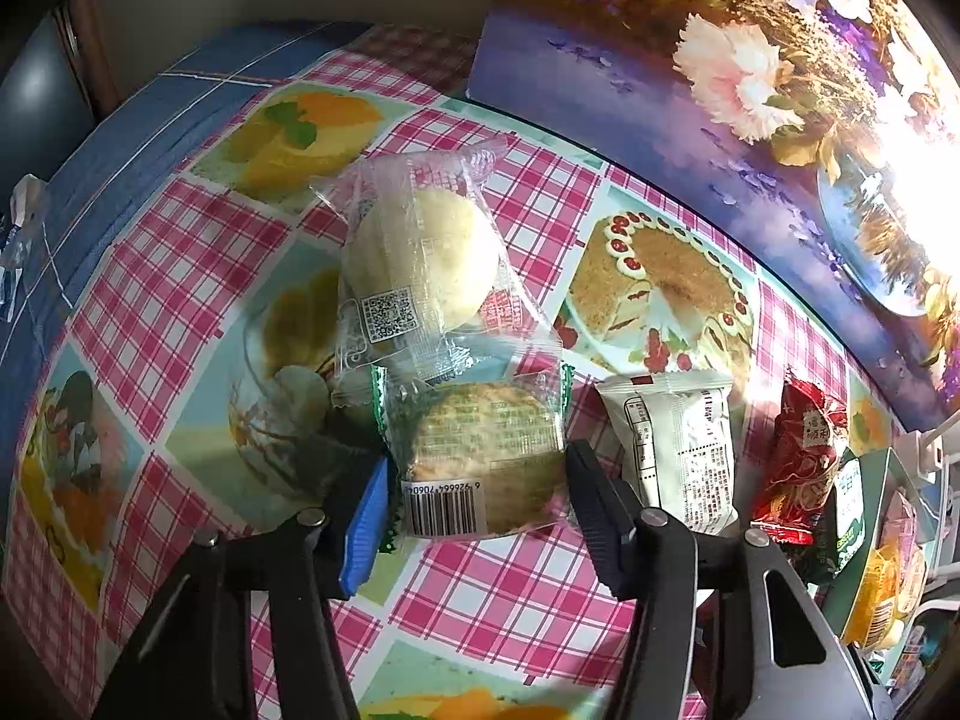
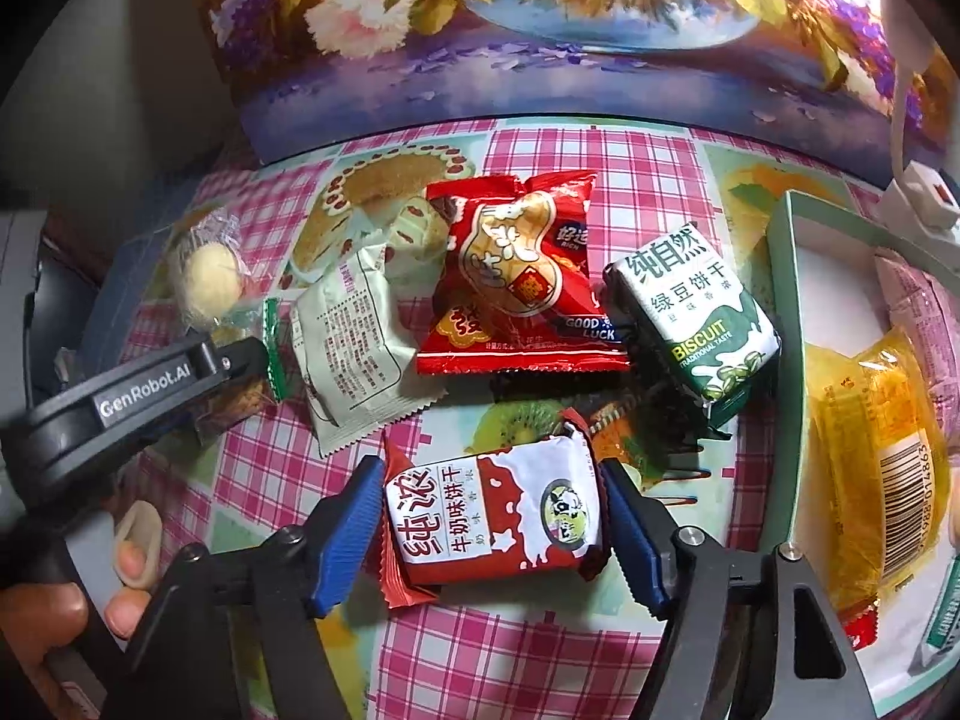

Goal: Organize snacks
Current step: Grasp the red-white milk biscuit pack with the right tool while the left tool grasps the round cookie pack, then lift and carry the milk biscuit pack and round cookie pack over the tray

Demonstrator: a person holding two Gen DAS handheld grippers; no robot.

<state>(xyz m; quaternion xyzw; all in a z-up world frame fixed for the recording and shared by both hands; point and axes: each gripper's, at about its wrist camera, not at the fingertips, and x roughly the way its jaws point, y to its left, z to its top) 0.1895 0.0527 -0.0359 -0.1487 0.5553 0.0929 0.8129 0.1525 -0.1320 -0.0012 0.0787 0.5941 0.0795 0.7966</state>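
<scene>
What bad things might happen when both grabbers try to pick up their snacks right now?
1. The left gripper straddles a clear-wrapped round brown pastry. The clear-wrapped pale round bun overlaps it and might get dragged along.
2. The right gripper brackets a red-and-white milk biscuit pack; its glossy wrapper may slip or crumple.
3. Squeezing hard could crush either snack.

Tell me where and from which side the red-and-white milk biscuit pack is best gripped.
Grip the red-and-white milk biscuit pack across its two short ends, from above. It lies flat on the tablecloth as a firm block, and the right gripper already straddles it there, pads at each end.
</scene>
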